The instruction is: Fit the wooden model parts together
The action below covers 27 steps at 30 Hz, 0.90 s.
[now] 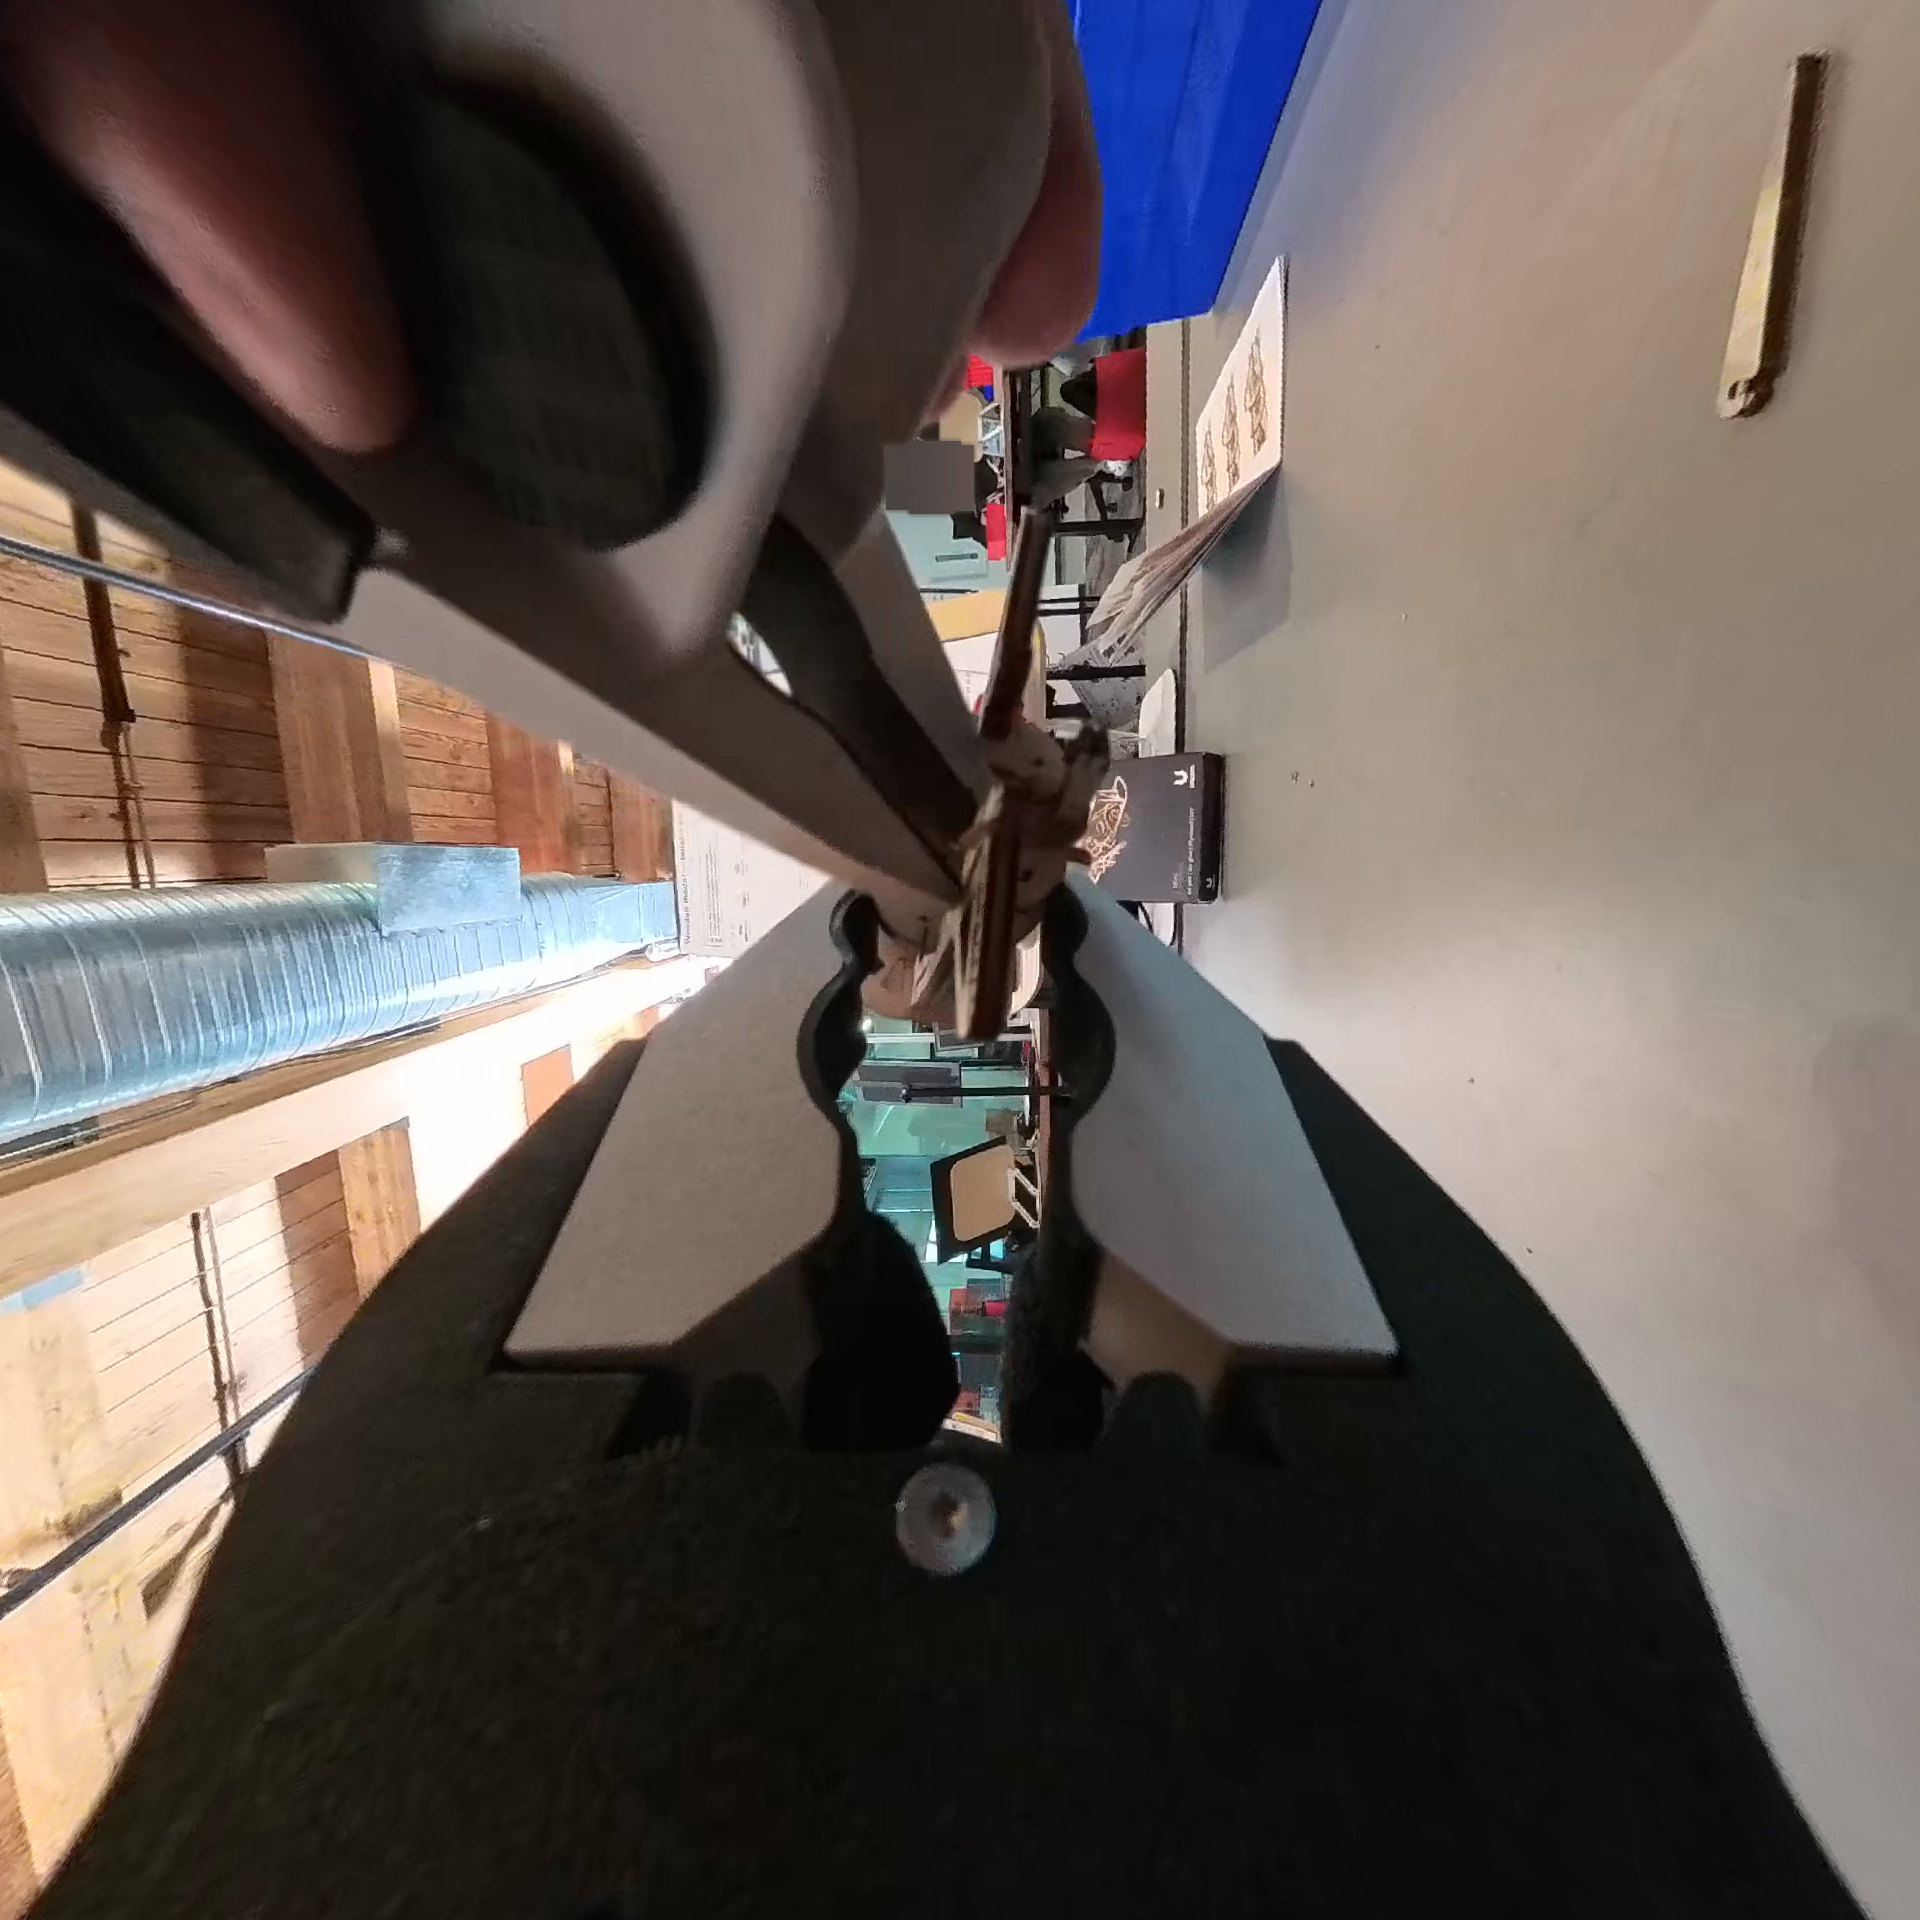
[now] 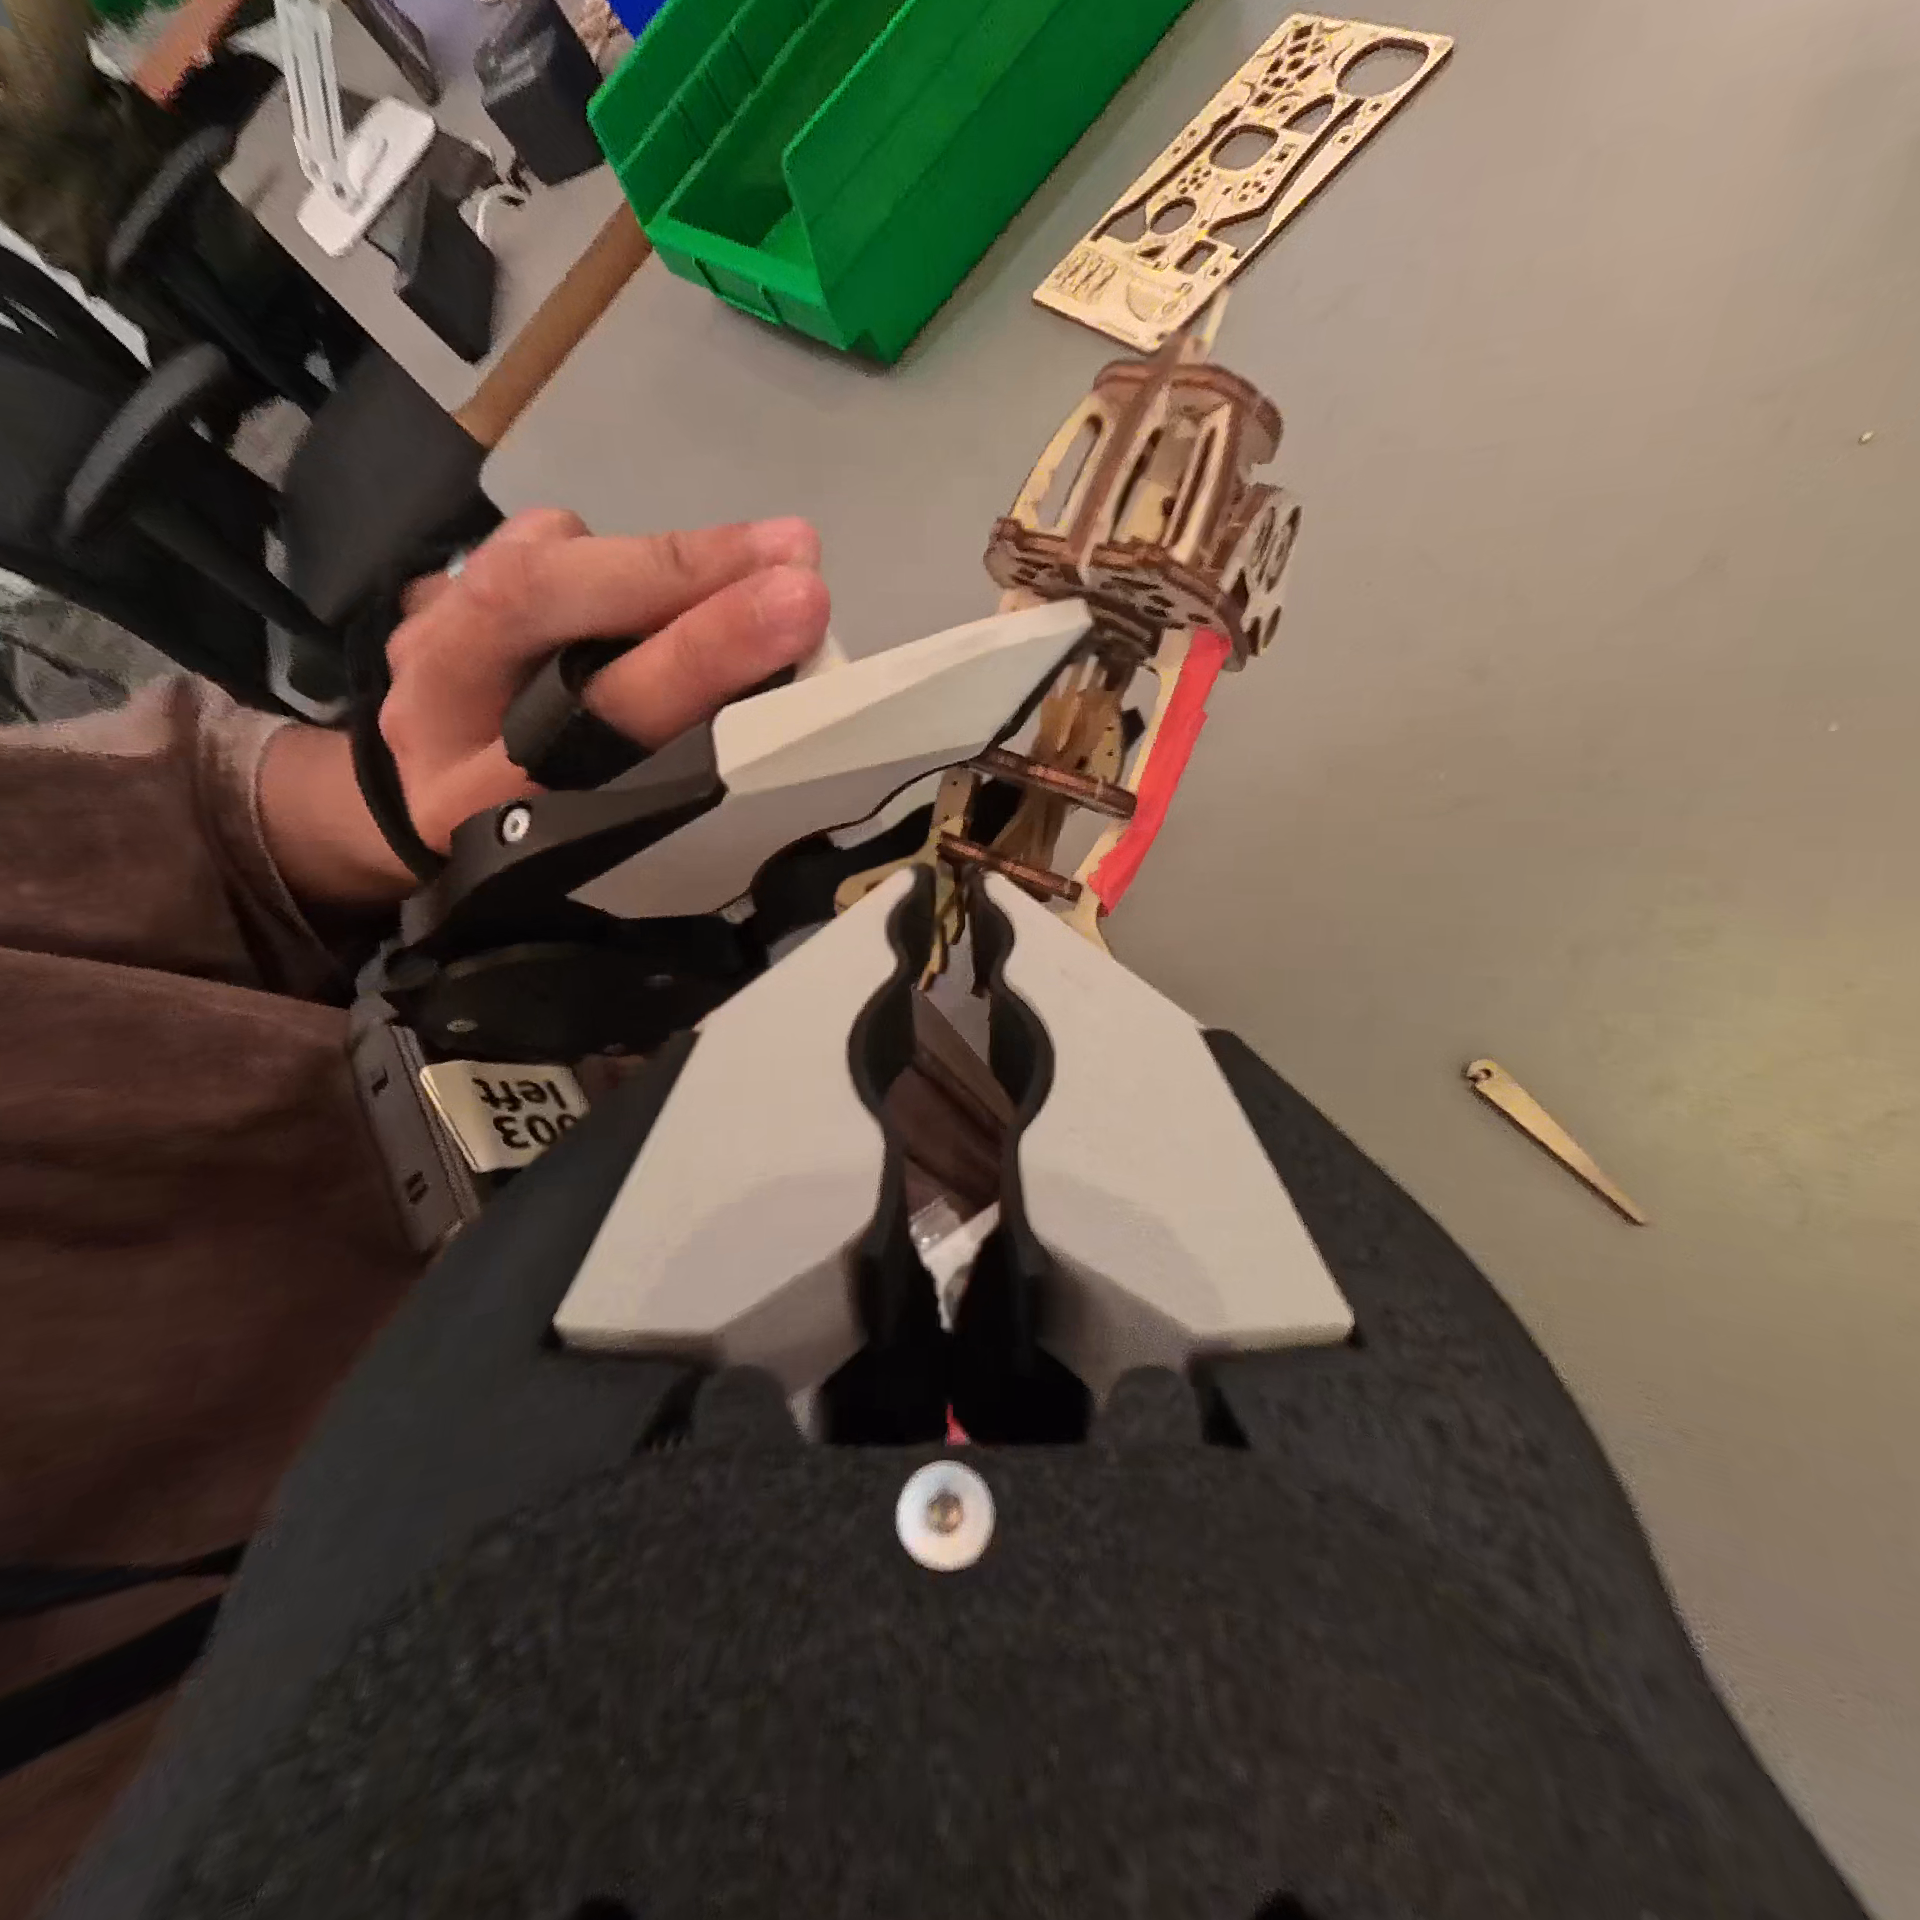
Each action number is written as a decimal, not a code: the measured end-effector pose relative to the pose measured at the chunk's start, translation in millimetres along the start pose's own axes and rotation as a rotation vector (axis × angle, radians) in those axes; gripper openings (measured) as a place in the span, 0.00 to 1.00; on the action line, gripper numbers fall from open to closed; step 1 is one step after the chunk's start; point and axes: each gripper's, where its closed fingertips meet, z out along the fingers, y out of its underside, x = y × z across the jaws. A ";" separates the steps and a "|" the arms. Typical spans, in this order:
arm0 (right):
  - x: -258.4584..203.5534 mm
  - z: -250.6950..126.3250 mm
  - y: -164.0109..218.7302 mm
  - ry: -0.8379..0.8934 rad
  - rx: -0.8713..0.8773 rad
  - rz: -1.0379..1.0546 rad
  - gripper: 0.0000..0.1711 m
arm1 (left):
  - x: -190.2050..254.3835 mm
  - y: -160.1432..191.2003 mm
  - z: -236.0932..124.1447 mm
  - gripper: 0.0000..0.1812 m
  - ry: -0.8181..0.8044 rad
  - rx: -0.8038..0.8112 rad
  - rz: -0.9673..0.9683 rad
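Observation:
A wooden model [image 2: 1143, 499] with a round slatted drum on top and a strip of red tape [image 2: 1174, 748] down one side is held above the grey table [image 2: 1558, 727]. My right gripper [image 2: 956, 888] is shut on its lower end, with thin wooden parts between the fingertips. My left gripper [image 2: 1075, 634] comes in from the left in a person's hand and is shut on the model just below the drum. In the left wrist view the model [image 1: 997, 894] sits between the left gripper's [image 1: 961, 914] tips, and the right gripper [image 1: 971, 842] reaches in from the upper left.
A pointed wooden piece [image 2: 1553, 1138] lies on the table at the right. A laser-cut part sheet [image 2: 1247, 177] and a green bin [image 2: 831, 156] lie farther off. A loose wooden strip [image 1: 1766, 239], a booklet [image 1: 1242, 395] and a black box [image 1: 1174, 821] are on the table. Across from one pair of fingers to the other is roughly 5 cm. The left tips stand about 15 cm off the pointed wooden piece [image 2: 1553, 1138]. It is also in sight in the left wrist view [image 1: 1777, 252].

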 end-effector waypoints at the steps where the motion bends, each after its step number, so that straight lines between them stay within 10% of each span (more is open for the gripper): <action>1: 0.1 -0.4 -0.4 -0.015 0.014 0.018 0.03 | 0.3 -0.1 0.2 0.15 0.003 0.003 -0.002; 27: -9.3 -8.7 2.1 -0.073 0.139 -0.049 0.00 | 17.2 10.4 0.5 0.15 0.107 -0.052 -0.105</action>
